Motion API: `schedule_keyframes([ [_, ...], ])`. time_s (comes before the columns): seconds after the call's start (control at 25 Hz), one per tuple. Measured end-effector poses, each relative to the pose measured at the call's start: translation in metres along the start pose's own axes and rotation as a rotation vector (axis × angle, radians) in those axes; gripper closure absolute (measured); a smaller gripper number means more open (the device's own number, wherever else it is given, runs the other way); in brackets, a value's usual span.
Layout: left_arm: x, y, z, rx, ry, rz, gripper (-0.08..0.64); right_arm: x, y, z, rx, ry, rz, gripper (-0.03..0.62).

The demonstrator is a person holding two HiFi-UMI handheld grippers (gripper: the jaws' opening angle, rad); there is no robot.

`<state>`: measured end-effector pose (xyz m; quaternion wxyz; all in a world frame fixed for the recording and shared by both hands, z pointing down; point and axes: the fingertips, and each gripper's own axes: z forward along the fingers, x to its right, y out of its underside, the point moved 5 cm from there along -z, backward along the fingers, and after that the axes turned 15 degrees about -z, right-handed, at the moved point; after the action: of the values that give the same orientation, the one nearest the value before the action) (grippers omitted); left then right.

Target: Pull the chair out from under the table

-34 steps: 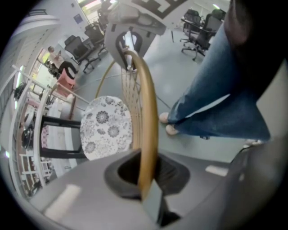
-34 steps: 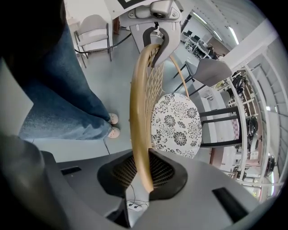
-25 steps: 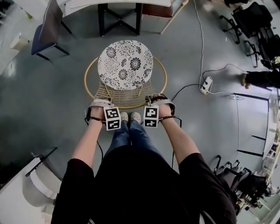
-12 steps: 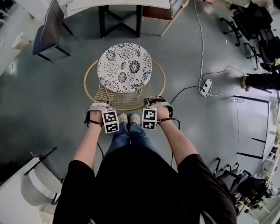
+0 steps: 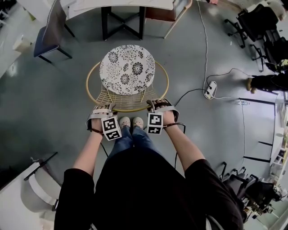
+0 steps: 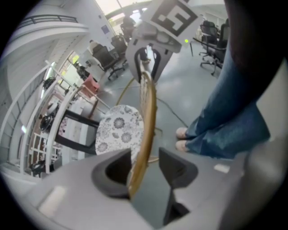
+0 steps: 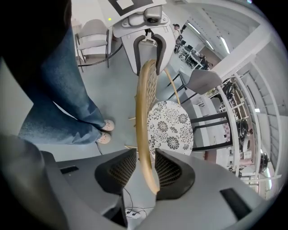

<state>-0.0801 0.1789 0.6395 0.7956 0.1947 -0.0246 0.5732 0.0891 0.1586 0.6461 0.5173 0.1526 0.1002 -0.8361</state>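
Observation:
The chair has a round floral cushion [image 5: 127,68] and a golden hoop rim [image 5: 92,92]. It stands on the grey floor, apart from the white table [image 5: 117,4] at the top. Both grippers sit on the near part of the rim, at the wire back. My left gripper [image 5: 109,107] has just been opening: the rim [image 6: 147,103] runs between its jaws against the left pad, with a clear gap to the right pad. My right gripper [image 5: 153,103] has also just been opening; the rim [image 7: 143,103] lies loosely between its ribbed pads [image 7: 168,168].
The person's shoes [image 5: 132,121] are just behind the chair's rim. A blue chair [image 5: 49,31] stands at the upper left and a wooden chair by the table. A power strip [image 5: 209,87] and cables lie on the floor to the right, office chairs [image 5: 258,22] beyond.
Both grippers' jaws have opened around the rim. The left gripper has rolled, tilting its marker cube. The chair has stayed where it was.

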Motion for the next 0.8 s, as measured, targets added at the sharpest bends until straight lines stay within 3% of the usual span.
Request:
schedule_keyframes([
  [0.28, 0.003, -0.008, -0.036, 0.082, -0.044, 0.014, 0.481, 0.001, 0.004, -0.032, 0.001, 0.080, 0.023, 0.489],
  [0.36, -0.001, -0.011, -0.047, 0.108, -0.050, 0.012, 0.551, 0.002, 0.006, -0.040, 0.010, 0.096, 0.050, 0.505],
  [0.56, -0.018, -0.024, -0.074, 0.179, -0.102, -0.032, 0.552, 0.018, 0.010, -0.066, 0.035, 0.180, 0.120, 0.561],
  [0.8, -0.058, -0.038, -0.109, 0.269, -0.210, -0.127, 0.553, 0.062, 0.011, -0.104, 0.067, 0.325, 0.250, 0.571],
])
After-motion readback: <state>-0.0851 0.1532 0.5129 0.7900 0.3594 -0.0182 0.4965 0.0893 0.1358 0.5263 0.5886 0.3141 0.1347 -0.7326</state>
